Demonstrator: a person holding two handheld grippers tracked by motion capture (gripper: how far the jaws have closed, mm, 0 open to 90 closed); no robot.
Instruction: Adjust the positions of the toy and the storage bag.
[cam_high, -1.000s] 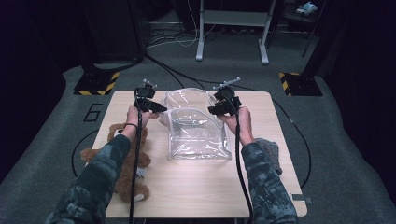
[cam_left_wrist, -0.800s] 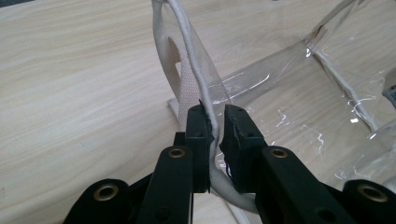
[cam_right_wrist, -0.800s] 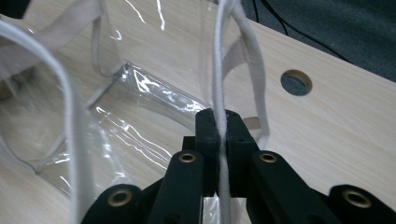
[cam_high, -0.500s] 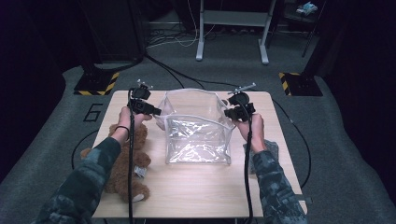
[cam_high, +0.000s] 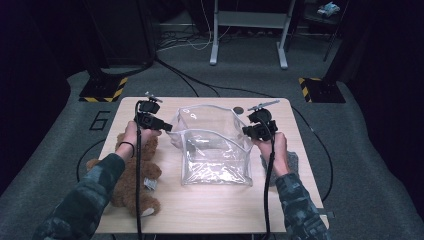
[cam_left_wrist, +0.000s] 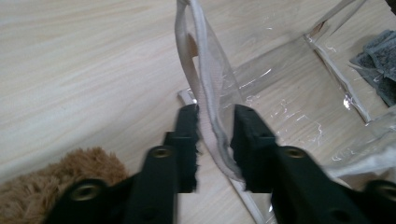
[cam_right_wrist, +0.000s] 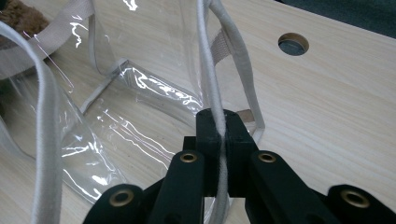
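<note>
Forearms in camouflage sleeves reaching forward from the near table edge, wrists level, hands apart at either side of the clear bag. Right gripper clamped tight on the bag's right rim, white edging pinched between the jaws. Left gripper jaws just eased wider, left rim between them, barely gripped. Teddy bear lying under the left forearm. Beyond, table hole.
</note>
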